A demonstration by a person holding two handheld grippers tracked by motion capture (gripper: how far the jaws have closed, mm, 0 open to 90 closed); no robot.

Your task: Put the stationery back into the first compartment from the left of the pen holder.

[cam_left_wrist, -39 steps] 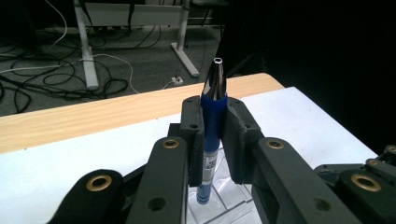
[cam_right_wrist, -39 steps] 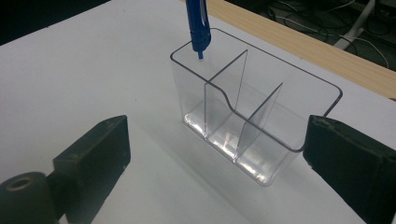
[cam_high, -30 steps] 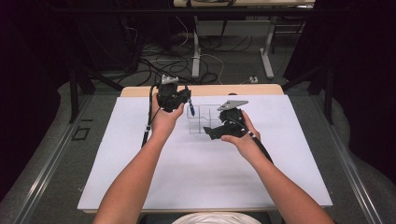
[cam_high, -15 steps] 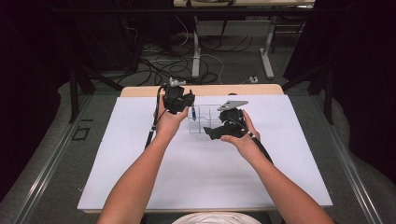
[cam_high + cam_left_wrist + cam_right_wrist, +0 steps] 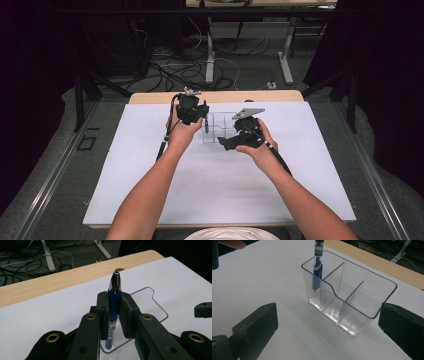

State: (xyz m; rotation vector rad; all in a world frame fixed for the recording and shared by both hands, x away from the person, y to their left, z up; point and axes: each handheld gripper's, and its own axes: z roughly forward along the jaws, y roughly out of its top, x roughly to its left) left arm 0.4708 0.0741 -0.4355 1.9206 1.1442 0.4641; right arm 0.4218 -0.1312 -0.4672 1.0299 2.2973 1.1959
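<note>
**Pen goes into the end slot of the clear holder**

You sit at a table (image 5: 150,200) covered in white, with a strip of bare wood along its far edge, both forearms reaching in toward the middle. Just beyond your hands stands a clear holder (image 5: 352,302), a small see-through box split by two upright dividers into three compartments in a row.

Your left gripper (image 5: 114,312) is clenched on a blue pen (image 5: 114,302), its jaws pressed flat against the barrel on both sides. You hold the pen upright, with the silver cone at its top. In the right gripper view the pen's (image 5: 317,265) lower end is already inside the end compartment, near the corner wall, and looks to hang a little above the floor; whether it touches cannot be told. The other two compartments are empty.

Your right gripper (image 5: 327,332) sits released, jaws spread wide, just in front of the holder and touching nothing.

The step in hand appears to be dropping the pen into its slot. The next move, by that reading, calls for lowering it the rest of the way, then letting the left jaws part so it rests against the wall. The light holder could tip if nudged; your right gripper is well placed to steady it.
</note>
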